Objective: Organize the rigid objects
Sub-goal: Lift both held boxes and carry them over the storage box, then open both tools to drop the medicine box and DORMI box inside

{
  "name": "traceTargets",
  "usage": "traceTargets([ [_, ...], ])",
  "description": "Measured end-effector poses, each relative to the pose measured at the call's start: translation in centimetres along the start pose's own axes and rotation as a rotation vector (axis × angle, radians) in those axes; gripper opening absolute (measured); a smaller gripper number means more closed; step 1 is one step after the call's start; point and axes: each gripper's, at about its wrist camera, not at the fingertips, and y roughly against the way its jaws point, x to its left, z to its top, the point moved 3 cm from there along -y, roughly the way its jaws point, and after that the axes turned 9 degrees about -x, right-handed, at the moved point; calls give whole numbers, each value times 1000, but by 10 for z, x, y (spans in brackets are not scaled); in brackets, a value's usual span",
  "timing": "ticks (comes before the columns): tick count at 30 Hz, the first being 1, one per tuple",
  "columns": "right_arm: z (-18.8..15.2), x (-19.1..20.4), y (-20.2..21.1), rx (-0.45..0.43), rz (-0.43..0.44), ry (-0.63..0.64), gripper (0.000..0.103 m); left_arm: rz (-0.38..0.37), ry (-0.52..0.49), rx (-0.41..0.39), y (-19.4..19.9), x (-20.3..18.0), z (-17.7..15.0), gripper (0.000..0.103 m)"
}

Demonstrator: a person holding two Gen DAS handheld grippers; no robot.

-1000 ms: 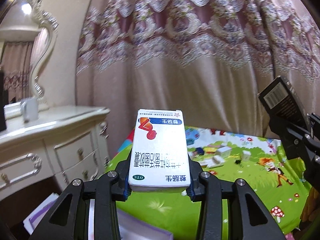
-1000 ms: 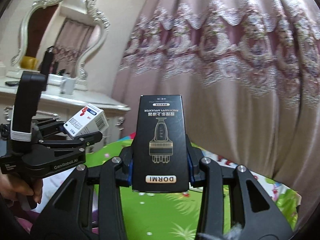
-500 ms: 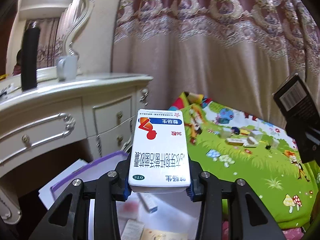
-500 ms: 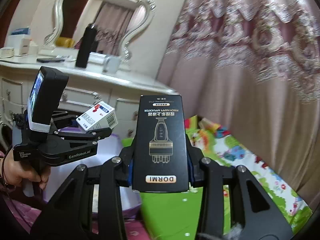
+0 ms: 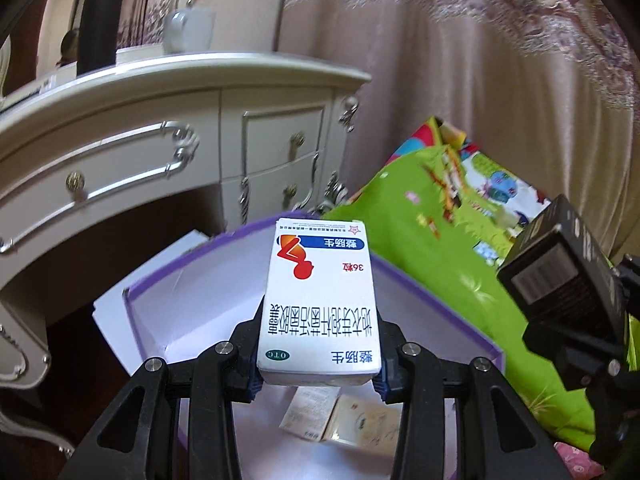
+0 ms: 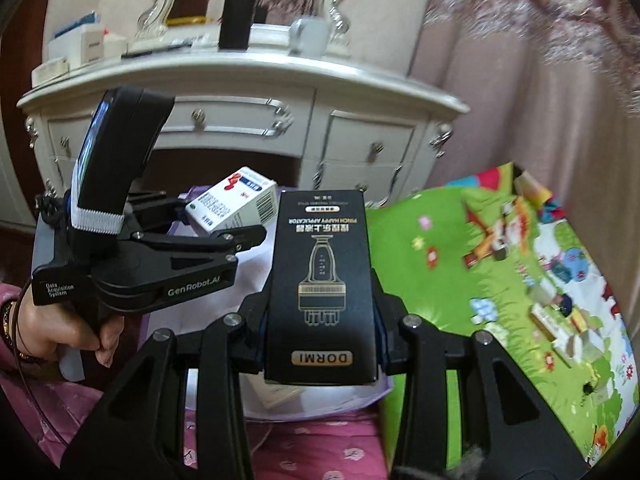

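Left wrist view: we are pinching a white cardboard medicine box with red and blue print [image 5: 318,300] between the fingers of our left gripper [image 5: 318,376], both pads pressing its long sides. The box is hanging over a shallow white storage box with a purple rim [image 5: 436,304], where two small beige packets [image 5: 344,418] are lying on the floor of the box. A white dresser with silver drawer knobs [image 5: 168,152] is standing behind it, carrying a white mug [image 5: 188,30] and a tall black bottle [image 5: 100,16].

In the right wrist view, our right gripper [image 6: 322,360] is clamping a tall black carton marked DORMI [image 6: 322,284], holding it upright just beside the medicine box and above the near edge of the storage box. A green cartoon play mat [image 6: 480,280] is lying to the right, with several small boxes [image 6: 560,324] scattered on it, well apart from us.
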Motion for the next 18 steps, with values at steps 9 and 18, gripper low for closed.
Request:
traceTargets([
  [9,-20,2,-54,140,84,-52,43,86,36,122,-21,22,-18,43],
  [18,-37,-2,-60,155,206,-179,66,219,81,196,-30,44,-28,88],
])
